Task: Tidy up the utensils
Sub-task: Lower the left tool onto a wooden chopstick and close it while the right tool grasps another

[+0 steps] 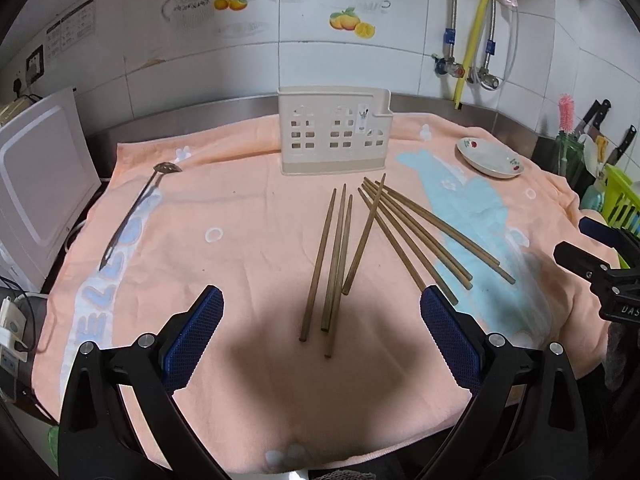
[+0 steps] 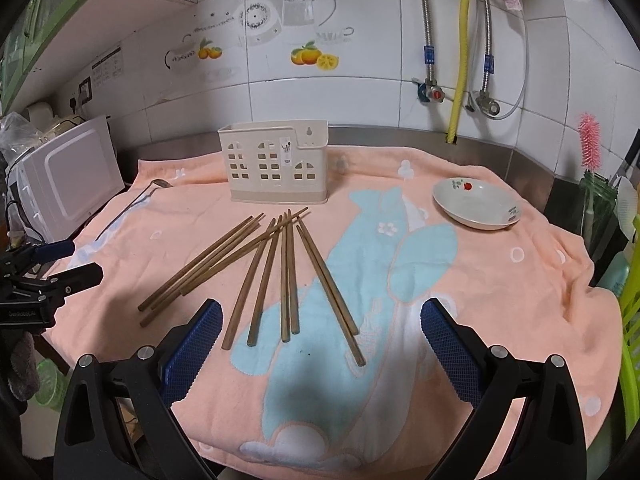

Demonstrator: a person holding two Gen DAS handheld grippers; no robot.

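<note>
Both the left tool [image 1: 320, 320] and right tool [image 2: 320, 320] were held spread wide, empty. Chopsticks [image 2: 286, 276] were scattered loose on the pink towel [image 2: 500, 292], before the beige utensil holder [image 2: 276, 168]. A spoon [image 1: 136, 208] was noted far left.

White tiled wall [image 2: 360, 92] w/ fruit decals [image 2: 316, 57] rose behind a steel counter [image 2: 384, 136] draped in a peach towel [image 2: 480, 288]; yellow hose [image 2: 462, 48] & braided pipes hung at right (valves below).
</note>
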